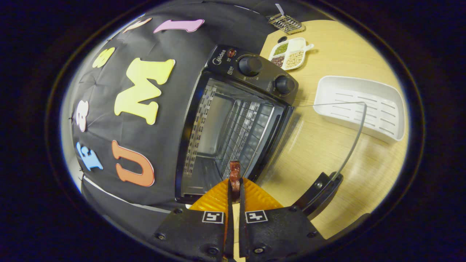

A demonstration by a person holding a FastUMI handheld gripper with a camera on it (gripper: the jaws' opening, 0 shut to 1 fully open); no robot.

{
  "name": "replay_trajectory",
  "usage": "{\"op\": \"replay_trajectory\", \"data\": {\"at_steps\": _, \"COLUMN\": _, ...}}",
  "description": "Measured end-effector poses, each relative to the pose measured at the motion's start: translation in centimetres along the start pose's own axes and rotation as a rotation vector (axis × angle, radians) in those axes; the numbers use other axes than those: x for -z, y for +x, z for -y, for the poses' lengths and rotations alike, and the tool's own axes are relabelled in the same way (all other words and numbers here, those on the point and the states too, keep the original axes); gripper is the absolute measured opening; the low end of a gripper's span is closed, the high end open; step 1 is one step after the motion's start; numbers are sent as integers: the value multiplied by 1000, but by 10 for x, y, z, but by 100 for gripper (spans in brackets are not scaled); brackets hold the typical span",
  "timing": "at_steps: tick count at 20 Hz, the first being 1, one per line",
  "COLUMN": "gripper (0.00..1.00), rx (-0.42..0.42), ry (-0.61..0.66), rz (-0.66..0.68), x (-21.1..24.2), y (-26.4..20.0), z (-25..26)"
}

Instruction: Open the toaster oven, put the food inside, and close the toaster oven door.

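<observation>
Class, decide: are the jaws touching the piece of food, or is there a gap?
Touching. In the gripper view both jaws of the gripper press on the reddish-brown food piece, which sticks up between them before the open toaster oven.

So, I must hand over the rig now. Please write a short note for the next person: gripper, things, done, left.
Gripper: shut on the food, a small reddish-brown piece held upright between the fingers.
Toaster oven: just ahead, door open and folded down, rack inside.
Done: door opened, food picked up.
Left: carry the food into the cavity, release it, draw back, close the door.
</observation>
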State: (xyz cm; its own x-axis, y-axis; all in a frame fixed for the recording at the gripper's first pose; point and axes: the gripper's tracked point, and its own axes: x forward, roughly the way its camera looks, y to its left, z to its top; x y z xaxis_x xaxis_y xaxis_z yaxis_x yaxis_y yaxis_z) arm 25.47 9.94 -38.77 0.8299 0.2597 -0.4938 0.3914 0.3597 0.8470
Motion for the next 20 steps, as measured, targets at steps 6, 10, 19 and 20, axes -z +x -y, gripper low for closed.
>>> {"op": "replay_trajectory", "data": {"at_steps": 6, "gripper": 9, "rx": -65, "ry": 126, "rz": -13, "x": -1, "y": -2, "z": 17}}
{"op": "replay_trajectory", "data": {"at_steps": 10, "gripper": 9, "rx": -141, "ry": 127, "rz": 45, "x": -20, "y": -11, "z": 22}}
{"op": "replay_trajectory", "data": {"at_steps": 19, "gripper": 8, "rx": -144, "ry": 136, "rz": 6, "x": -22, "y": -15, "z": 20}}
{"op": "replay_trajectory", "data": {"at_steps": 20, "gripper": 8, "rx": -153, "ry": 122, "rz": 15, "x": -21, "y": -19, "z": 13}}
